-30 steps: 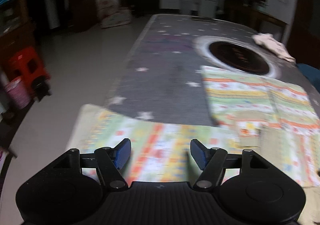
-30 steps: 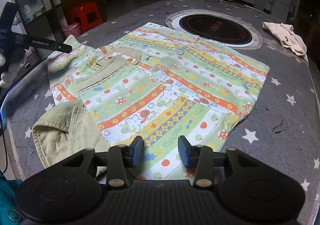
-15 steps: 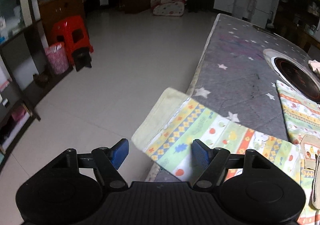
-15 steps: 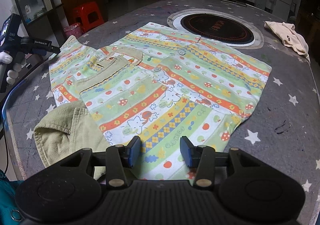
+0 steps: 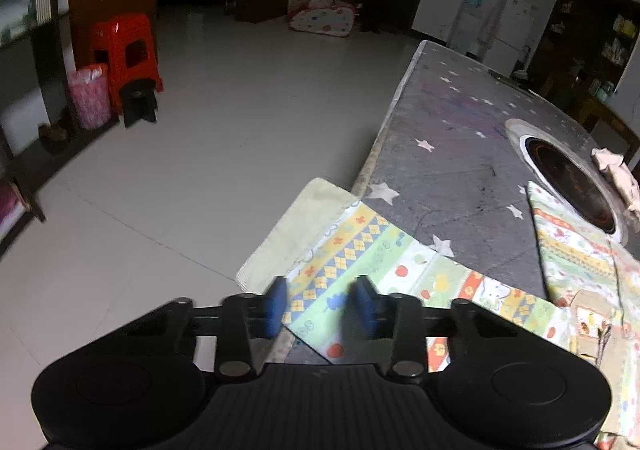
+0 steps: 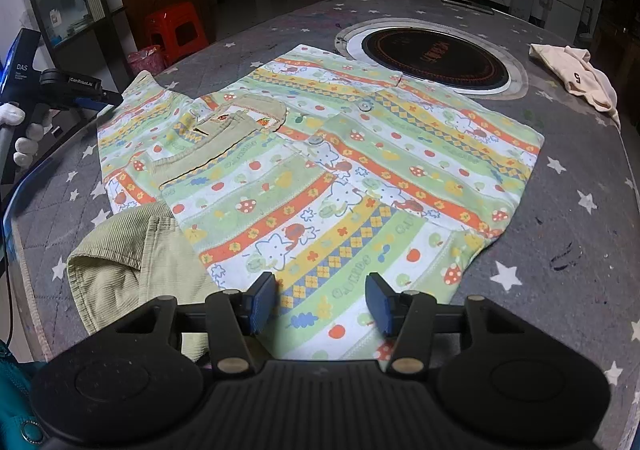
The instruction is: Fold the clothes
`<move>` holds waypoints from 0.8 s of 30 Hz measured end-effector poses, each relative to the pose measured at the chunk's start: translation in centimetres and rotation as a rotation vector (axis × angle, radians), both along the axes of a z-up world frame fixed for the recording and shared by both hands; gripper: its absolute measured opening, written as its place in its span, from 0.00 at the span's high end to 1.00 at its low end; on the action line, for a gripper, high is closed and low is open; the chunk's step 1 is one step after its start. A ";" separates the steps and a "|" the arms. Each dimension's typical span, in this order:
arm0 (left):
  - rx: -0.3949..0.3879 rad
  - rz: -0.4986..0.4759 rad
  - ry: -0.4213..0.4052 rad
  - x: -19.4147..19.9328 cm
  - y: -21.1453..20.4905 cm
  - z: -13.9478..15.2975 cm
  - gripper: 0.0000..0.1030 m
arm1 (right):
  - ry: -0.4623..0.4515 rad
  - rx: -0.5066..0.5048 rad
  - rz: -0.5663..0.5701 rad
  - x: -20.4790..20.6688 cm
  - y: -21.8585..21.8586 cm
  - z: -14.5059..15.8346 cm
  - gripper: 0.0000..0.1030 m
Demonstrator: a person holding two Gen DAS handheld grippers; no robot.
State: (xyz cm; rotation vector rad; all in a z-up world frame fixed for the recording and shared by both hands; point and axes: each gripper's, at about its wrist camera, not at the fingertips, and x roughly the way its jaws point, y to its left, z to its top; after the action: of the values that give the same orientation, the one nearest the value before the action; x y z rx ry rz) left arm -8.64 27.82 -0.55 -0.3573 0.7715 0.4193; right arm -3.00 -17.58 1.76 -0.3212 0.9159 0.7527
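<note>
A child's striped patterned shirt (image 6: pixel 360 170) with green corduroy lining lies spread on the grey star-print table (image 6: pixel 580 178). One sleeve (image 5: pixel 360 262) reaches over the table's left edge. My left gripper (image 5: pixel 322 306) hovers over that sleeve end, its blue pads partly apart with the cloth between them, not pinched. It also shows at the far left of the right wrist view (image 6: pixel 80 90). My right gripper (image 6: pixel 322 302) is open over the shirt's near hem, touching nothing. A green corduroy flap (image 6: pixel 132 262) lies folded out at the near left.
A round black hotplate (image 6: pixel 432 54) is set in the table beyond the shirt. A cream garment (image 6: pixel 576 78) lies at the far right. A red stool (image 5: pixel 124 58) and pink bin (image 5: pixel 88 94) stand on the floor left of the table.
My left gripper has swung left to the sleeve end at the table edge, and its pads have come closer together. My right gripper has opened wider over the hem.
</note>
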 end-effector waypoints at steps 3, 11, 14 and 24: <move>-0.007 0.008 -0.009 0.0 -0.1 0.3 0.94 | -0.002 0.004 -0.001 0.0 -0.1 0.0 0.51; -0.015 -0.060 -0.114 -0.4 -2.7 3.5 0.99 | -0.005 0.017 -0.015 0.1 -0.4 0.0 0.51; -0.043 -0.138 -0.170 -0.2 -4.7 5.3 0.99 | -0.007 0.024 -0.023 0.1 -0.5 0.0 0.51; -0.018 -0.151 -0.169 -0.1 -5.1 6.1 0.79 | -0.014 0.041 -0.024 0.1 -0.9 0.3 0.51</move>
State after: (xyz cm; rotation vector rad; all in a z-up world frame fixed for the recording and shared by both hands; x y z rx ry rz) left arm -8.78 22.74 5.52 -0.3442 0.6331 0.2375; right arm -2.89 -18.45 2.09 -0.2790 0.8887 0.7450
